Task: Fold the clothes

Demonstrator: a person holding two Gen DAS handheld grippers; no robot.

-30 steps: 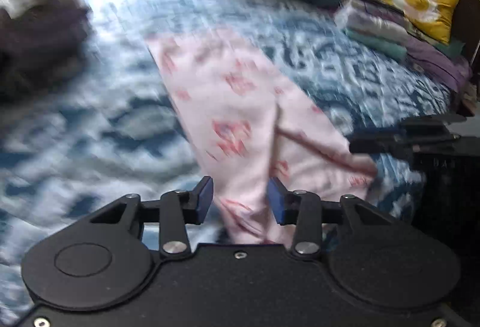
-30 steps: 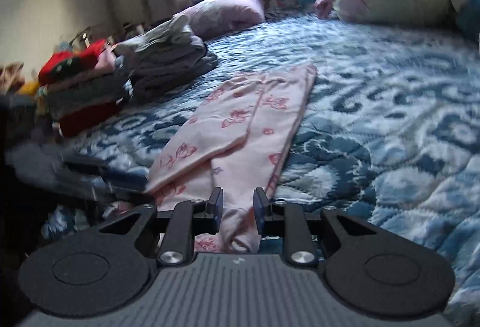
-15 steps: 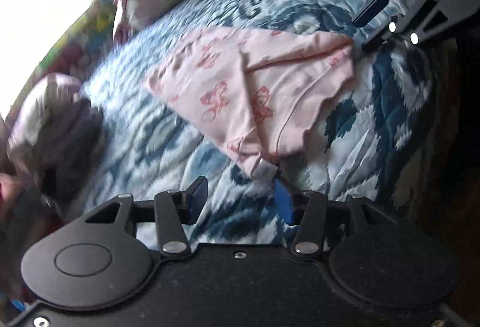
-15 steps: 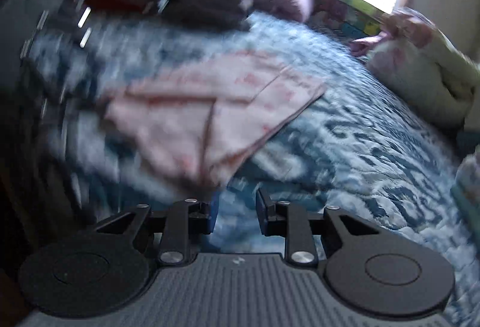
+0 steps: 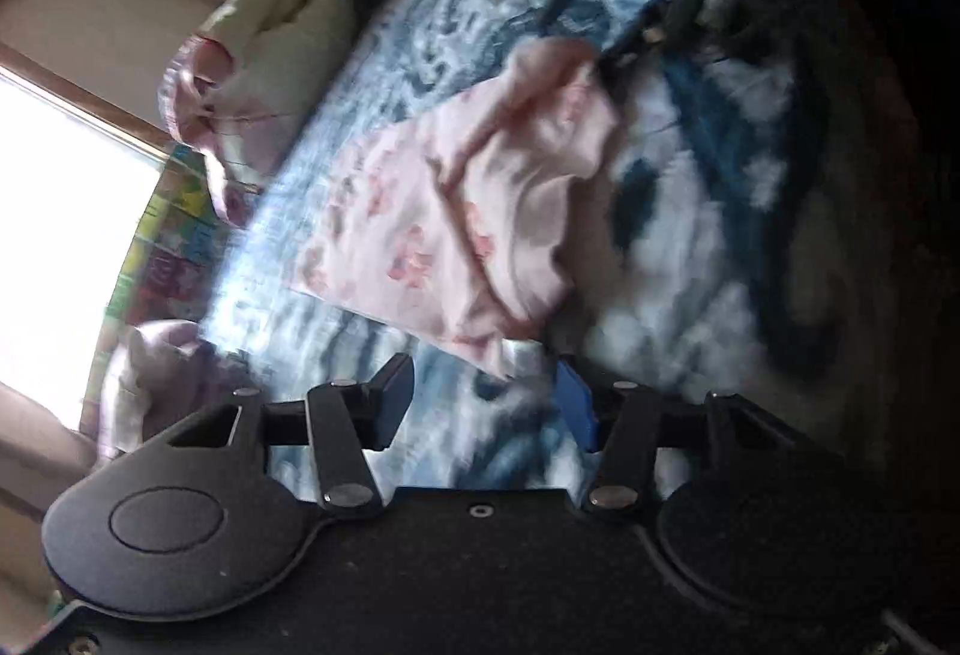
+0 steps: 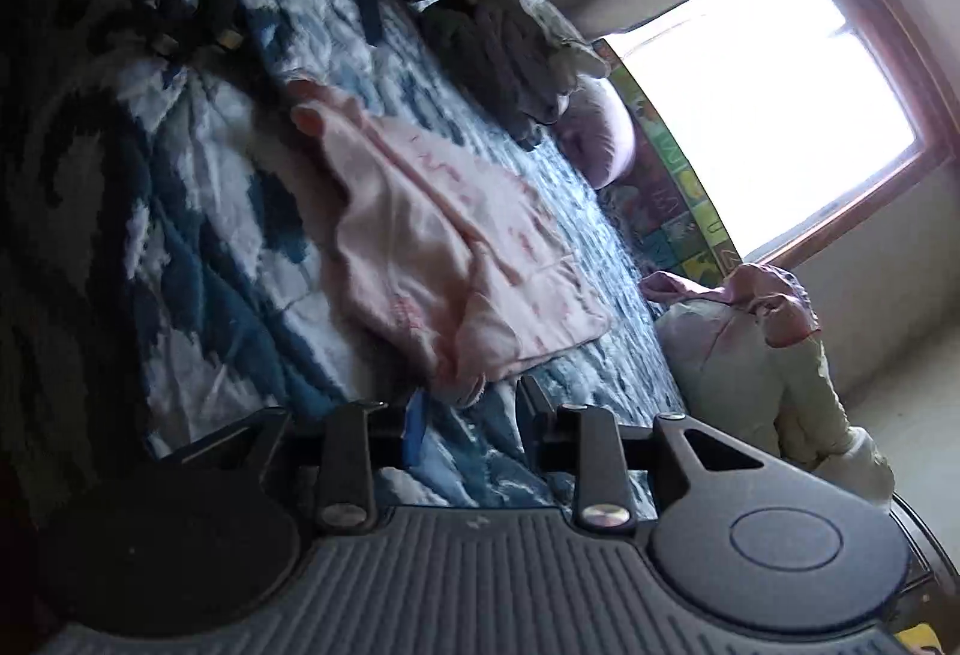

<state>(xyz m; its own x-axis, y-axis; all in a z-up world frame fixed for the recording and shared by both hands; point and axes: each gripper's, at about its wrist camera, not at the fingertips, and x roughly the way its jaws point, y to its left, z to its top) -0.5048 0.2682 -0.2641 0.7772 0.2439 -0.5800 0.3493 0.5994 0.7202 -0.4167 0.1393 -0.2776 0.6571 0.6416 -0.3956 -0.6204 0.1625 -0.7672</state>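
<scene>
Bed [image 5: 690, 247] under a blue and white patterned quilt fills both views, which are tilted sideways and partly blurred. Past its far edge a bright window [image 6: 762, 114] glares, and a pale bundle of bedding [image 5: 288, 30] sits beside it. A dark heap of clothes [image 6: 504, 42] lies on the quilt near a pink pillow [image 6: 600, 132]. Pink pants [image 5: 456, 211] with a red print lie folded over in the middle of the bed, bunched along one edge. The left gripper [image 5: 486, 406] hangs just beside the pants' near corner, fingers spread wide with nothing between them. The right gripper [image 6: 471, 427] is likewise spread and bare, close to the opposite bunched corner of the pants.
</scene>
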